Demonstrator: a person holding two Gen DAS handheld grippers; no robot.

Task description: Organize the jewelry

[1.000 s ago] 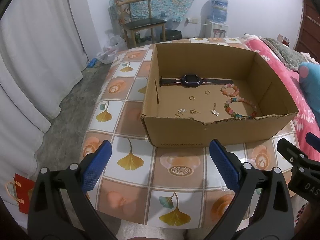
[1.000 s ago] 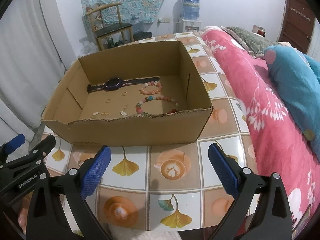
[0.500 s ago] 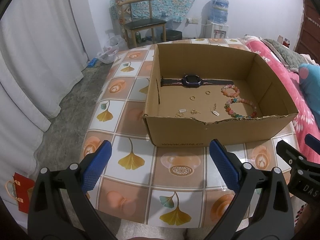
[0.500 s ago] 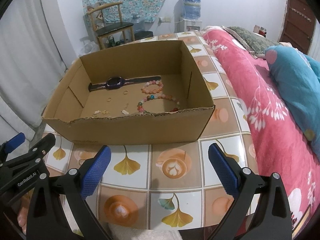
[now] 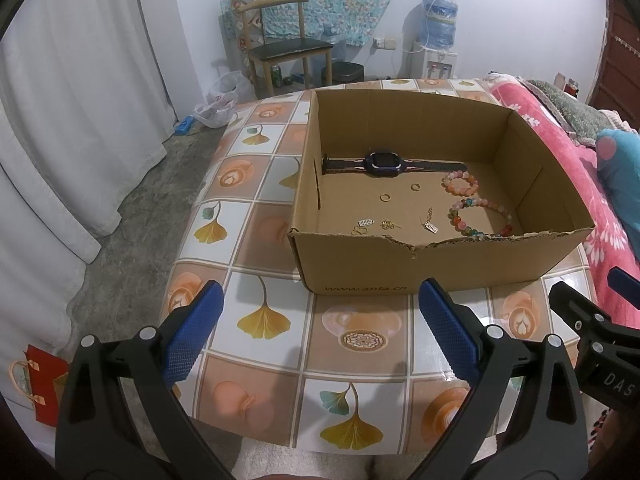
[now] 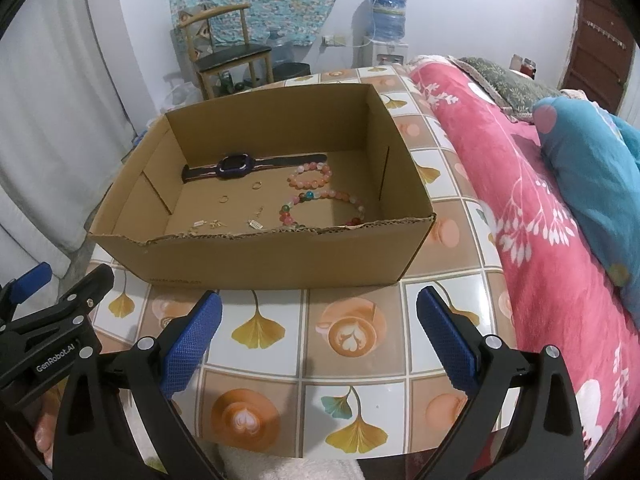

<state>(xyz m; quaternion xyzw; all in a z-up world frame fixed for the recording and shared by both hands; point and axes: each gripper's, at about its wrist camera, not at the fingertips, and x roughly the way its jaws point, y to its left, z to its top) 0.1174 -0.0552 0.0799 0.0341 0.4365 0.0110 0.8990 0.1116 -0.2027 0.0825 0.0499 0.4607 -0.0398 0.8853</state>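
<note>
All the jewelry in view already lies inside the cardboard box (image 5: 436, 268): a smartwatch (image 5: 382, 163) along the back, two bead bracelets (image 5: 478, 216) at right, small rings and earrings (image 5: 394, 222) in front, while the left gripper (image 5: 320, 334) and right gripper (image 6: 318, 332) hover gaping and empty over the table (image 5: 256, 224), which fits either sorting finished or rearranging still ahead.

The box (image 5: 436, 268) is made of matt brown corrugated cardboard, its near rim roughly torn. The table (image 5: 264, 240) is covered by a glossy, smooth printed sheet. The bead bracelets (image 5: 480, 216) are seen as polished and shiny, the rings (image 5: 385, 197) as bright metal. The gripper pads (image 6: 192, 344) are faced with textured blue rubber on matt black plastic. The bedspread (image 6: 532, 216) is shown as soft cloth.
</note>
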